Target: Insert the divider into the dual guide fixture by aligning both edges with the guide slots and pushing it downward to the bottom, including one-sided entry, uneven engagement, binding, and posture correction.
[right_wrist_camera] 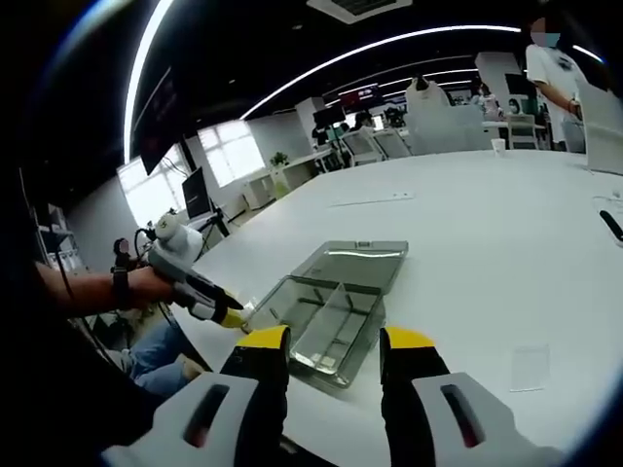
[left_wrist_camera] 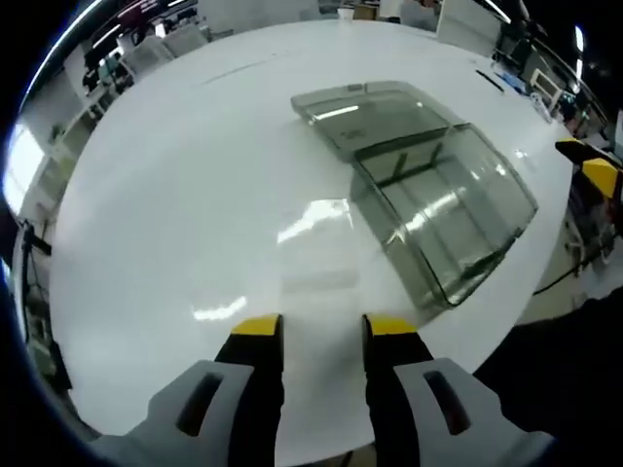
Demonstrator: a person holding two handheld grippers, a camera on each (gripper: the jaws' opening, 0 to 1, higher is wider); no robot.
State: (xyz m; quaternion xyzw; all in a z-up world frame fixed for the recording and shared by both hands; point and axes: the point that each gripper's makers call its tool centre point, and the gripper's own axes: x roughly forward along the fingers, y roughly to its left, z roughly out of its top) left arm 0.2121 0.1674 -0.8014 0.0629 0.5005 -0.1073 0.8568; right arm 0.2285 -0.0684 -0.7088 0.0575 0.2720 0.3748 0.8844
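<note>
Left gripper view looks down on a glossy white worktop (left_wrist_camera: 175, 195) with the left tool (left_wrist_camera: 321, 326) hovering low over its near edge, its yellow-tipped jaws parted by a moderate gap and holding nothing. Ahead and to the right of that tool sits a clear plastic box, the dual guide fixture (left_wrist_camera: 443, 219), with its lid (left_wrist_camera: 375, 117) lying open and flat behind it. Inside the fixture a thin clear divider (left_wrist_camera: 414, 173) appears to stand across the interior, though the transparency makes it hard to tell whether it is fully seated or tilted.

Right gripper view, from the opposite side, shows the right tool (right_wrist_camera: 334, 341) poised just short of the fixture (right_wrist_camera: 326, 316), jaws likewise apart and empty. The left tool (right_wrist_camera: 209, 304) comes in from the left there, its tip close beside the box's corner, likely to steady the box. A person stands far off at the upper right.

Both tools seem to be approaching from opposite sides so that each can take one edge of the divider and keep it level.
</note>
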